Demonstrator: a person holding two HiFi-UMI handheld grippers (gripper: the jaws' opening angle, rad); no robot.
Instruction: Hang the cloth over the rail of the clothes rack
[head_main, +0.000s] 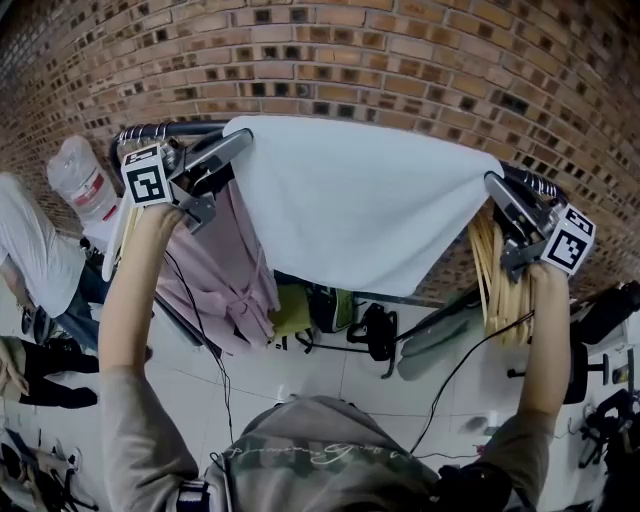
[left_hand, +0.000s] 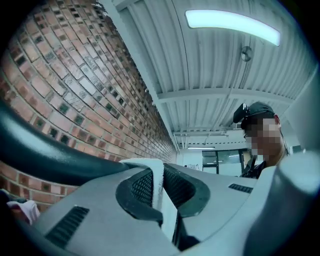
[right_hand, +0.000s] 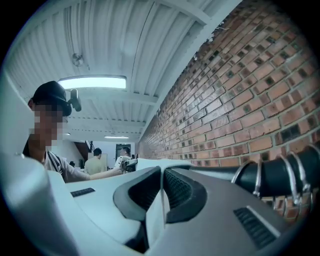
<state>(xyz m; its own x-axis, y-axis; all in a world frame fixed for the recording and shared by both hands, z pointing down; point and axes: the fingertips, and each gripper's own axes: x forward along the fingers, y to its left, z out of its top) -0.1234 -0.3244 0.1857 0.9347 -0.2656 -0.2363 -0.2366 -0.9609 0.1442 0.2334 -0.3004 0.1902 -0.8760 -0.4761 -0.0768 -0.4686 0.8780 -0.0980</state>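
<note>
Head view: the left tool (head_main: 238, 142) and right tool (head_main: 493, 183) each pinch a top corner of the white cloth (head_main: 350, 200), stretched along the rail (head_main: 190, 128) and hanging on its near side. The draping step looks under way. Next, the top edge likely needs carrying over the rail before either tool lets go.

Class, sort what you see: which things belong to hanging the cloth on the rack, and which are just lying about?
Part of the job: white cloth, rail, left gripper, right gripper (both shut on the cloth).
Just lying about: pink garment, wooden hangers, plastic bottle.
</note>
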